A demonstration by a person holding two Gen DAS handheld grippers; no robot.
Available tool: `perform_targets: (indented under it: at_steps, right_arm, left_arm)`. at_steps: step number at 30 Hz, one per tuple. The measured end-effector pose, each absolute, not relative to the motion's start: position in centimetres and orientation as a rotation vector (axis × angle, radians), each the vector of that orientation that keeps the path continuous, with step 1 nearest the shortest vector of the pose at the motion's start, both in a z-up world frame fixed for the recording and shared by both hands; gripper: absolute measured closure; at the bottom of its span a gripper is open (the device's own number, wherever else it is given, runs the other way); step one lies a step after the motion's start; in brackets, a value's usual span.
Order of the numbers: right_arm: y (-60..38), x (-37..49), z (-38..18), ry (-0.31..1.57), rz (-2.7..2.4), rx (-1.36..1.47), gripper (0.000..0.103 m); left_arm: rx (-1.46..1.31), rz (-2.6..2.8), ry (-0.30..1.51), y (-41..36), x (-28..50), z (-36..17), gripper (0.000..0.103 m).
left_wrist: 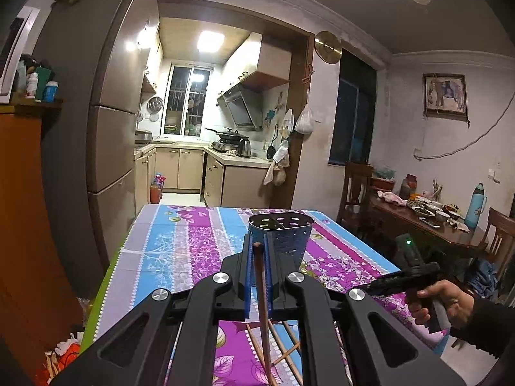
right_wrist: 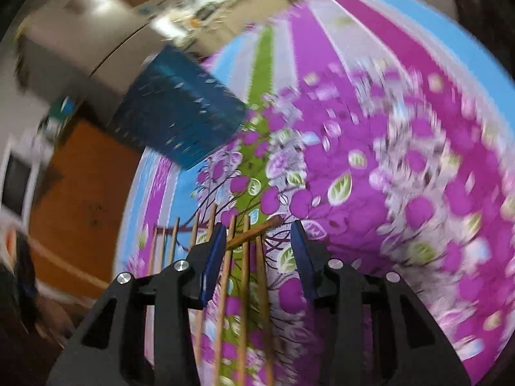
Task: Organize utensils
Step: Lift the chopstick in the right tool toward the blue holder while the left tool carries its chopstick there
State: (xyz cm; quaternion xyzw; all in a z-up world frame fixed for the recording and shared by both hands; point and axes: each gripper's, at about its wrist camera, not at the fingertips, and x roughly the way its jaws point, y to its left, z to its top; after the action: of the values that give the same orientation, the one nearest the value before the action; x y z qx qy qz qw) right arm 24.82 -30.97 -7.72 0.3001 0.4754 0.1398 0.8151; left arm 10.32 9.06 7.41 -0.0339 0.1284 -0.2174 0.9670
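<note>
Behind stand a tall grey refrigerator (left_wrist: 109, 135), a lit kitchen with a kettle (left_wrist: 244, 147), and a dining table (left_wrist: 431, 225) bearing a turquoise flask (left_wrist: 477, 205).

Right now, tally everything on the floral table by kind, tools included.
Holder: 1
Tools: 2 (left tool shut on a chopstick, right tool open)
Held chopstick: 1
Loose chopsticks: at least 6; blur prevents an exact count
Total: at least 10
</note>
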Motion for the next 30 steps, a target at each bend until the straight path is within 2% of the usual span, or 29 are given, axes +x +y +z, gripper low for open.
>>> perform_targets:
  at_steps: [4, 8, 13, 19, 21, 30]
  right_arm:
    - [-30.3, 25.1, -8.5, 1.027, 0.190, 0.743, 0.066]
    - [-29.3, 25.3, -8.7, 1.028, 0.084, 0.783, 0.081]
    - [-27.5, 25.4, -8.9, 1.030, -0.040, 0.849, 0.086]
    - [-26.8, 25.9, -8.7, 1.030, -0.138, 0.869, 0.086]
    - [-26.4, 26.2, -8.8, 1.036, -0.157, 0.870, 0.090]
    - [-27.2, 25.4, -7.4, 0.991, -0.103, 0.887, 0.096]
  left_arm:
    - [-0.033, -0.434, 0.236, 8.6, 9.5, 7.3, 0.095]
    - [-0.042, -0.453, 0.228, 8.8, 9.4, 7.2, 0.095]
    - [-0.039, -0.482, 0.214, 9.0, 9.0, 6.8, 0.095]
    - [-0.028, -0.502, 0.206, 9.1, 8.6, 6.3, 0.095]
    - [-0.040, -0.504, 0.208, 9.4, 8.6, 6.2, 0.095]
    - [-0.054, -0.505, 0.208, 10.1, 9.2, 6.1, 0.095]
